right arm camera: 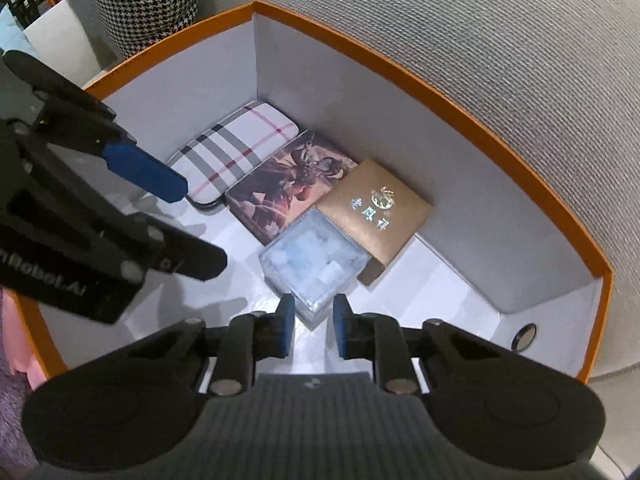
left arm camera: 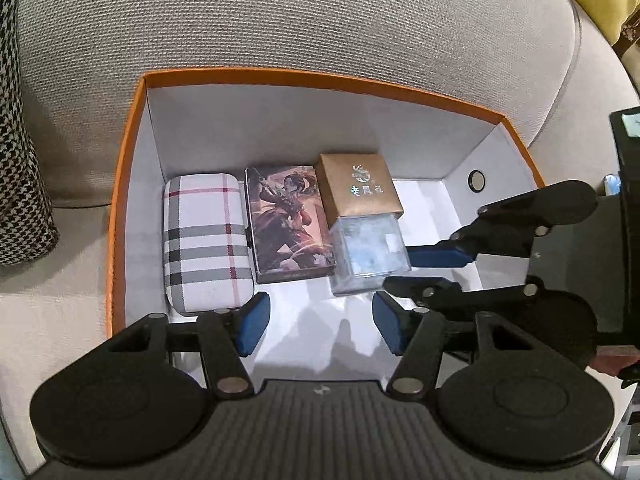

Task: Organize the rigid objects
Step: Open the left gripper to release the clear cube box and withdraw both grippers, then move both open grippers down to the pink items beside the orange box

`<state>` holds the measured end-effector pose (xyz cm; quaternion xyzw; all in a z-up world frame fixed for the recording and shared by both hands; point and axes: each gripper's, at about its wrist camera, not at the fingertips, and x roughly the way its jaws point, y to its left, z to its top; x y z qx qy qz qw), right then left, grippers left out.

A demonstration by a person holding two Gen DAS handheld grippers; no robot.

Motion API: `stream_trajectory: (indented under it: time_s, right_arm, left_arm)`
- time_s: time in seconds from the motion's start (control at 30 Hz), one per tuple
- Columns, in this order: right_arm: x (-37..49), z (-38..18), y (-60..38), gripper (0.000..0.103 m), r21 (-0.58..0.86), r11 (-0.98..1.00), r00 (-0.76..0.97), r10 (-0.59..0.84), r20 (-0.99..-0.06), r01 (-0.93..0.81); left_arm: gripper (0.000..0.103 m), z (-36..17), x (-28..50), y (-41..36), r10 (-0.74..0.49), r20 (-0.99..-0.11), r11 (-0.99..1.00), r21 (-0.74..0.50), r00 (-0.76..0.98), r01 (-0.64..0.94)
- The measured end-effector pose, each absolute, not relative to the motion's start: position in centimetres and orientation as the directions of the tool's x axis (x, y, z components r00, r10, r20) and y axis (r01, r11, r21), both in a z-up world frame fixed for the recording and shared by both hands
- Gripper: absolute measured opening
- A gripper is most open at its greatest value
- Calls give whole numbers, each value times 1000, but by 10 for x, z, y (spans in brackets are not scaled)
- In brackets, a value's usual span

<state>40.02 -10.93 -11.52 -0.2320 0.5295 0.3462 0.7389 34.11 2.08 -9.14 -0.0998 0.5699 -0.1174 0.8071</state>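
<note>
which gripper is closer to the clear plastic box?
Right. The right gripper has its fingertips at the clear plastic box corner, not gripping it. The left gripper hangs open, short of it.

An orange box point(left arm camera: 127, 184) sits on the grey sofa point(left arm camera: 280, 20).

Each gripper, left point(left arm camera: 320, 322) and right point(right arm camera: 313, 328), is matte black plastic with two round-lobed shoulders, a ribbed grey centre plate and silver rivets at the linkage joints. The fingers point(left arm camera: 253, 330) carry blue pads. White lettering marks the left gripper's body at the left edge of the right wrist view.
</note>
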Motion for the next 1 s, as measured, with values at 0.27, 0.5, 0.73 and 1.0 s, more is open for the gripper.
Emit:
stream_trajectory:
  time_s: [0.27, 0.5, 0.73, 1.0]
  right_arm:
    - [400, -123, -110, 22, 33, 684, 196, 253, -947, -728]
    - [380, -88, -117, 27, 26, 733, 274, 286, -918, -680]
    - [328, -37, -143, 33, 94, 825, 415, 374, -830, -557]
    - [242, -46, -145, 44, 281, 848, 394, 471, -790, -450]
  left_arm:
    - [69, -84, 333, 20, -319, -880, 947, -303, 352, 102]
    - [67, -51, 306, 31, -356, -826, 933, -338, 436, 121]
    - [67, -13, 254, 48, -391, -761, 917, -373, 518, 145]
    - [67, -38, 183, 84, -271, -862, 950, -312, 429, -25]
